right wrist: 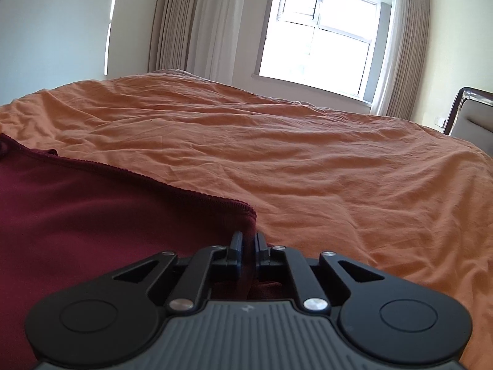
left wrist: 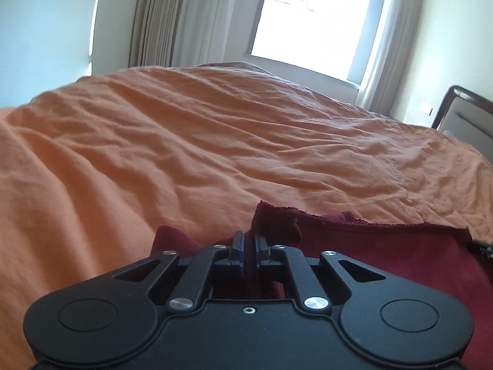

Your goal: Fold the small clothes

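Observation:
A dark red garment lies on the orange bedsheet. In the left wrist view its left corner is bunched up between the fingers of my left gripper, which is shut on the cloth. In the right wrist view the same red garment spreads to the left, and my right gripper is shut on its right corner, with a fold of cloth between the pads. The garment's far hem runs straight between the two corners. A tip of the other gripper shows at the right edge of the left wrist view.
The rumpled orange bedsheet stretches away ahead of both grippers. Beyond it are a bright window with beige curtains and a padded headboard at the far right.

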A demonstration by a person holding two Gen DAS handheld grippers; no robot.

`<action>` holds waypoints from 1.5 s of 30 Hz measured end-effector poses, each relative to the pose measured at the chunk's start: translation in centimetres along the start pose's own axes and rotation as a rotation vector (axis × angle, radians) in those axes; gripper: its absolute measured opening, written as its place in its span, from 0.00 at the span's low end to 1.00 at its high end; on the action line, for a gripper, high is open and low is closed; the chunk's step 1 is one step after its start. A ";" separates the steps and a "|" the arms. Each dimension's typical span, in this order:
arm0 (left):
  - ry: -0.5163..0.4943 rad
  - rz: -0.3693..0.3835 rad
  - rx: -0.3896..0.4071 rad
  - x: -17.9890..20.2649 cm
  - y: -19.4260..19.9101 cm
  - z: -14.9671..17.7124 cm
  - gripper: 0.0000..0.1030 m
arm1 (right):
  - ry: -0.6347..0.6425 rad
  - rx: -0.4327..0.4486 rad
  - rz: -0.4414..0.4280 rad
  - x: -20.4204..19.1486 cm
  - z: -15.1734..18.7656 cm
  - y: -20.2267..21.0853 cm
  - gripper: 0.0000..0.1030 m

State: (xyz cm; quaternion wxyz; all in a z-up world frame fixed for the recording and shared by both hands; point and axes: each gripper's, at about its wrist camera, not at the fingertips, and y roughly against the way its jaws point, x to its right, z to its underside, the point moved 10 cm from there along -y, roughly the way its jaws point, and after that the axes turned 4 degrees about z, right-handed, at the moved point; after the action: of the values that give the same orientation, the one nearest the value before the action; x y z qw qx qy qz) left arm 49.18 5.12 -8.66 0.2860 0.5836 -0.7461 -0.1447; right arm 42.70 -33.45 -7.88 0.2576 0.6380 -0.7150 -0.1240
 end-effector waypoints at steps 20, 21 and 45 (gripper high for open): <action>-0.183 -0.058 0.052 1.7 2.6 0.6 0.84 | 0.156 0.130 -0.068 -5.1 -2.8 8.5 1.00; -0.176 -0.080 0.041 1.3 2.1 0.8 0.84 | 0.169 0.145 -0.092 -6.1 -3.0 8.9 1.00; -0.027 -0.058 0.153 -1.3 11.5 2.5 0.99 | 0.353 0.261 -0.086 -13.2 -1.0 9.8 1.00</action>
State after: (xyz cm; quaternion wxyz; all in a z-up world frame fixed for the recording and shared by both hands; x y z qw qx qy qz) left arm 38.85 9.21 -4.69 0.2262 0.6231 -0.7416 -0.1034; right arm 35.60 -18.91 -4.85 0.2884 0.7076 -0.6411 0.0723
